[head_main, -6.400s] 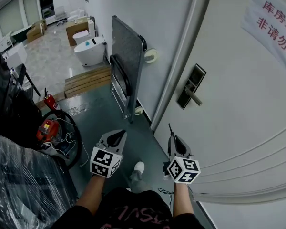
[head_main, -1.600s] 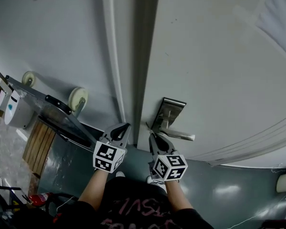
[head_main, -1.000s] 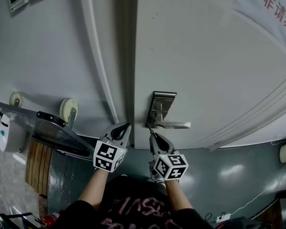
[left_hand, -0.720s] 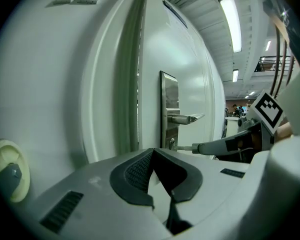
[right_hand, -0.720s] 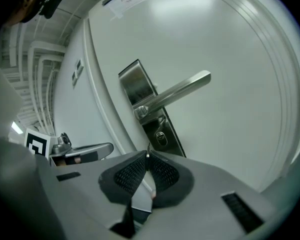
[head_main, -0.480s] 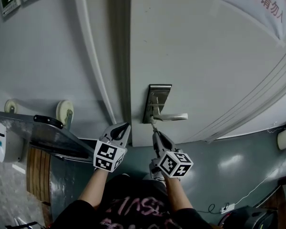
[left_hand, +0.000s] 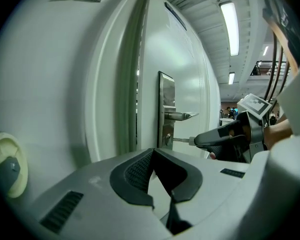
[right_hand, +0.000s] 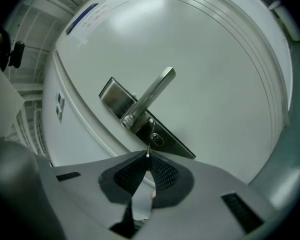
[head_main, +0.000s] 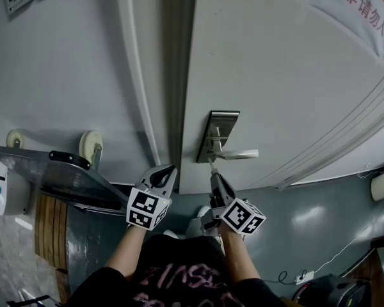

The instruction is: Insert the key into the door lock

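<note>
Key (left_hand: 182, 140) gripped, right claw (head_main: 212, 171) facing lock (right_hand: 156, 139)

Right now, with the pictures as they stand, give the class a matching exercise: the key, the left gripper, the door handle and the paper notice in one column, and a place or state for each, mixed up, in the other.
1 key
2 left gripper
3 door handle
4 paper notice

A juts sideways from the metal plate
B shut, nothing in it
C pinched in the right gripper, tip at the keyhole
D stuck on the door, red print

Pairs: 1-C, 2-B, 3-A, 4-D.
</note>
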### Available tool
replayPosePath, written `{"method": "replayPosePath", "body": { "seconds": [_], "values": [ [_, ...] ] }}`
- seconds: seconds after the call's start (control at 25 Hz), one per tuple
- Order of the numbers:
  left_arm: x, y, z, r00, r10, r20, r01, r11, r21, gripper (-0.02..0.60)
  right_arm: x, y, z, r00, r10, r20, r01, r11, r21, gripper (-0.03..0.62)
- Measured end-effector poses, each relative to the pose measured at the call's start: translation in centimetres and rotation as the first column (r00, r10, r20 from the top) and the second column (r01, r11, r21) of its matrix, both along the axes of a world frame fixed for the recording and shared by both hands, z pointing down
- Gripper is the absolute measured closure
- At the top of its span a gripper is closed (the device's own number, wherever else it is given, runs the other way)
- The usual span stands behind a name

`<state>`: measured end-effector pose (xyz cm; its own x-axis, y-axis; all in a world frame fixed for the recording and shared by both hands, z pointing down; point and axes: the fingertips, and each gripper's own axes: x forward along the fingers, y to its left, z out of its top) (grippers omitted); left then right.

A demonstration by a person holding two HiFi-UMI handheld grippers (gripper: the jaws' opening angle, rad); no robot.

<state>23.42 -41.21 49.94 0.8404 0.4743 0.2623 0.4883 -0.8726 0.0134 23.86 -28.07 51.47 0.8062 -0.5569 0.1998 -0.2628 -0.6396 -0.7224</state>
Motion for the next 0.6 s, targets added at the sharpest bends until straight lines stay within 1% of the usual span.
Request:
{"method": "replayPosePath", "body": {
  "seconds": [0.08,0.16,0.24,0.36,0.52,0.6],
  "values": [
    [0.0,0.1,0.1,1.0,0.006,0.003,-0.006,1.0,-0.002,0.569,0.3,0.4,-0.4,1.0,0.028,0.013,-0.028,0.998,0.049,0.514],
    [0.0,0.0,0.2,1.0,0.01,0.003,-0.01,1.0,-0.002,0.569,0.7,0.6,-0.6,0.998,0.05,0.033,-0.054,0.992,0.117,0.514],
    [0.1,0.1,0.1,1.0,0.016,0.0,-0.016,1.0,0.001,0.569,1.0,0.8,-0.4,0.996,0.068,0.064,-0.079,0.978,0.192,0.514],
    [0.3,0.3,0.0,1.0,0.024,-0.004,-0.024,1.0,0.009,0.569,1.3,1.2,0.2,0.989,0.087,0.117,-0.118,0.95,0.289,0.514],
    [0.8,0.1,-0.2,1.0,0.026,-0.015,-0.026,0.999,0.019,0.569,1.7,1.3,0.8,0.984,0.091,0.152,-0.137,0.933,0.334,0.514],
    [1.0,0.0,-0.3,1.0,0.026,-0.018,-0.025,0.999,0.021,0.569,1.8,1.2,1.0,0.981,0.09,0.173,-0.149,0.918,0.367,0.514]
  ]
}}
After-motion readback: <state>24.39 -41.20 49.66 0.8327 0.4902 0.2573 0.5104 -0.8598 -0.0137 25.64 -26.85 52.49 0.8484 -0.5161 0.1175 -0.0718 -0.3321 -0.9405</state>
